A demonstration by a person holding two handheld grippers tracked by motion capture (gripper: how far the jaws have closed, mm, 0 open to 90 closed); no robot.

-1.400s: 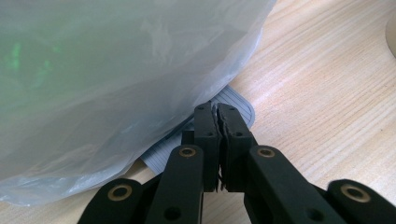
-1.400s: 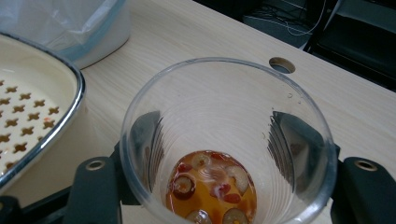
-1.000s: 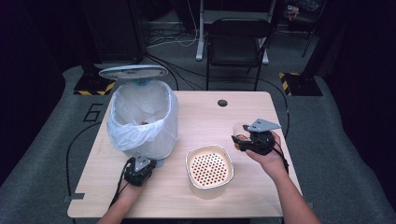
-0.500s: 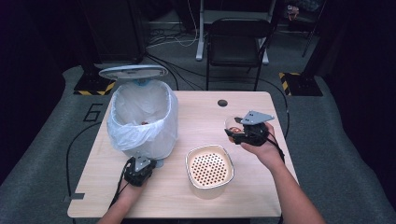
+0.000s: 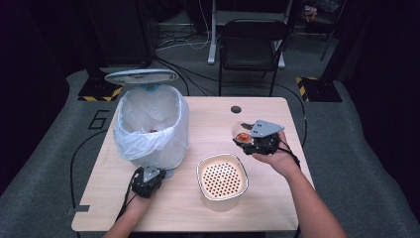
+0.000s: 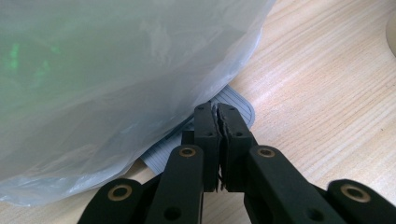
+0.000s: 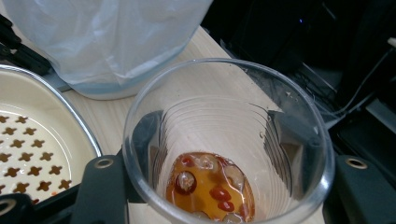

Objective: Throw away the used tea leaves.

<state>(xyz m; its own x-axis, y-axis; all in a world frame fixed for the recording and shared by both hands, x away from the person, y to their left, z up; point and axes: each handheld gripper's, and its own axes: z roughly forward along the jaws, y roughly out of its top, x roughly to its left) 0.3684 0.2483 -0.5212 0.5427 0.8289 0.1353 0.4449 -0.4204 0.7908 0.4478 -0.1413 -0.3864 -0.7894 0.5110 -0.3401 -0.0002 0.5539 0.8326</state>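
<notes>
the bin [image 5: 151, 126] blocks the table's [image 5: 208, 119] left half and the strainer [image 5: 222, 177] sits at front centre, leaving bare wood between them, behind the strainer and at the front corners.

A clear ribbed plastic cup [image 7: 229, 140] is lifted above the table, tilted, with amber liquid and red and pale bits pooled at its bottom. It sits right of the cream perforated strainer bowl [image 5: 222, 176].
</notes>
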